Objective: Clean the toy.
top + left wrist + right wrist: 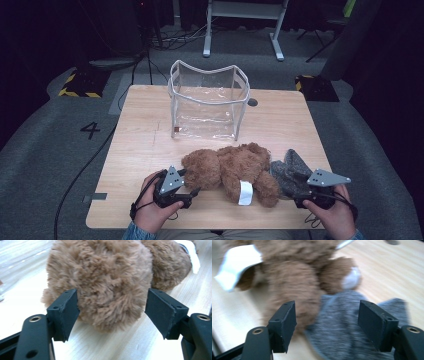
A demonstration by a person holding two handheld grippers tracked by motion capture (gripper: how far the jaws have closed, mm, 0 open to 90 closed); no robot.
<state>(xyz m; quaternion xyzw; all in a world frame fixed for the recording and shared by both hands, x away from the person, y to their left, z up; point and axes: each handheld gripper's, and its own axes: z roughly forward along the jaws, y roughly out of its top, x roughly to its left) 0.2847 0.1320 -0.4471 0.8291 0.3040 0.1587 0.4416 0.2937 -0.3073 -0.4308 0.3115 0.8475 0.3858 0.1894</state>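
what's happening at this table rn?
A person sits at a wooden table with a gripper in each hand. A brown teddy bear lies near the front edge, a grey fabric piece against its right side. The left gripper is open with the bear's fuzzy bulk in front of its jaws, not pinched. The right gripper is open too, aimed at the grey fabric without gripping it. A clear, white-trimmed bag stands open and empty farther back.

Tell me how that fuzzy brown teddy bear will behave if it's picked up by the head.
The fuzzy brown teddy bear lies sprawled on the wooden table, so it will probably sag and dangle, not stay stiff. Its thick pile looks compressible, so open jaws would likely sink in before gripping. It seems light and unlikely to roll.
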